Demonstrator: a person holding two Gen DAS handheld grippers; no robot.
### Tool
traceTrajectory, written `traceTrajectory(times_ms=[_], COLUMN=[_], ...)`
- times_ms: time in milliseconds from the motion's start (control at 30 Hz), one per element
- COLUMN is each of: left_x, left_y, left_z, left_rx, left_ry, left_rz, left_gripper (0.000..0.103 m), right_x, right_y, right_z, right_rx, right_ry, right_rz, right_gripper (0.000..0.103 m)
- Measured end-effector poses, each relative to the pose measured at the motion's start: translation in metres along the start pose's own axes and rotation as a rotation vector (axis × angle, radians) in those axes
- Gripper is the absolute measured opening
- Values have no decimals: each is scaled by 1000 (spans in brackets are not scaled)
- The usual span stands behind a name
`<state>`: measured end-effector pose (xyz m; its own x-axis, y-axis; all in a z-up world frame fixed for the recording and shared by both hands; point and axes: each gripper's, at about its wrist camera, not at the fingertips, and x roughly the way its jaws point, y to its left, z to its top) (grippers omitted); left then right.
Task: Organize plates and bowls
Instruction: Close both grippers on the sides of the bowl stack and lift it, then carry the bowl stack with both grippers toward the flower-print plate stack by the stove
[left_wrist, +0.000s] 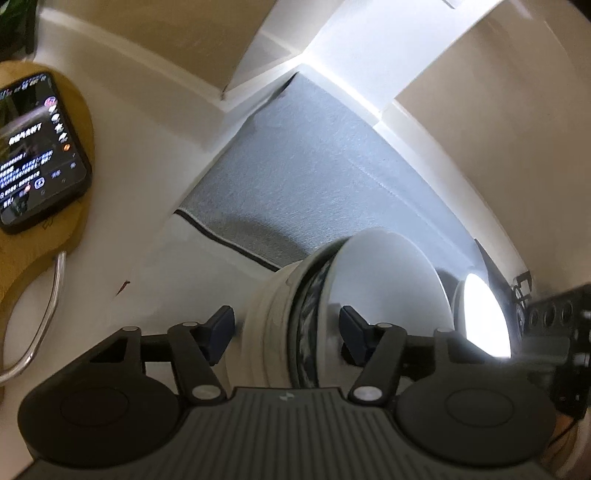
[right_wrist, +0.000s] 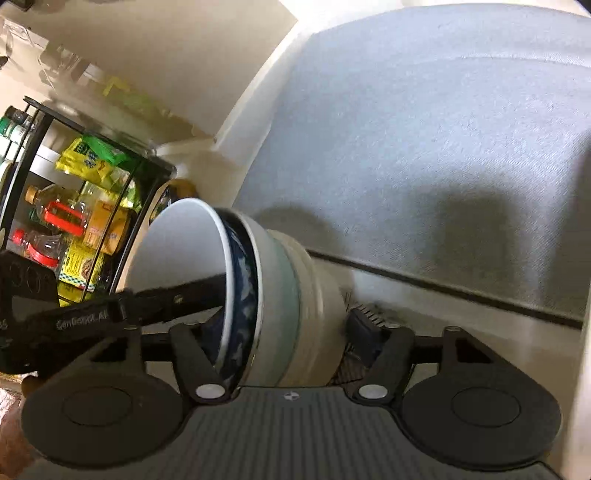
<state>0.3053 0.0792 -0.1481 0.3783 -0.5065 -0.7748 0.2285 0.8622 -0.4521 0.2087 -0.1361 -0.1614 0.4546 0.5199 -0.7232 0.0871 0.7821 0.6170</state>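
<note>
a nested stack of bowls (left_wrist: 332, 317) lies tipped on its side on the white desk (left_wrist: 155, 280), at the near edge of a grey mat (left_wrist: 314, 177). the left gripper (left_wrist: 287, 328) has its fingers (left_wrist: 221, 328) around the stack, one on the cream outer bowl, the other inside the white inner bowl; whether the pads press is hard to tell through blur. the right gripper (right_wrist: 291, 343) straddles the same stack (right_wrist: 258, 288), its right finger (right_wrist: 364, 336) just beside the cream base, its left finger hidden behind the blue patterned rim, so i cannot tell whether it pinches.

only the left wrist view shows a lit phone (left_wrist: 37, 151) on a wooden board (left_wrist: 74, 229), well left of the stack, and a second white dish (left_wrist: 480, 314) just right of the stack.

only the right wrist view shows a black wire rack (right_wrist: 85, 206) of bottles and yellow packets left of the stack, and the other gripper's black arm (right_wrist: 110, 314) crossing the stack's open mouth.
</note>
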Motion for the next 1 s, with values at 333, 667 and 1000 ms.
traceTrajectory(times_ms=[333,667,1000], left_x=[2,1,-2], left_y=[2,-5,7], left_z=[4,8,-2], left_rx=[-15,9,-110], left_ry=[-46,-58,18], left_rz=[-16,-10,45], left_gripper=[59,59,77], right_x=[13,10,9], right_y=[14,4,1], right_z=[3,5,10], right_rx=[-80,-29,-17], right_ry=[-26,-33,7], right_rz=[-33,5,13], right_gripper=[77,69,68])
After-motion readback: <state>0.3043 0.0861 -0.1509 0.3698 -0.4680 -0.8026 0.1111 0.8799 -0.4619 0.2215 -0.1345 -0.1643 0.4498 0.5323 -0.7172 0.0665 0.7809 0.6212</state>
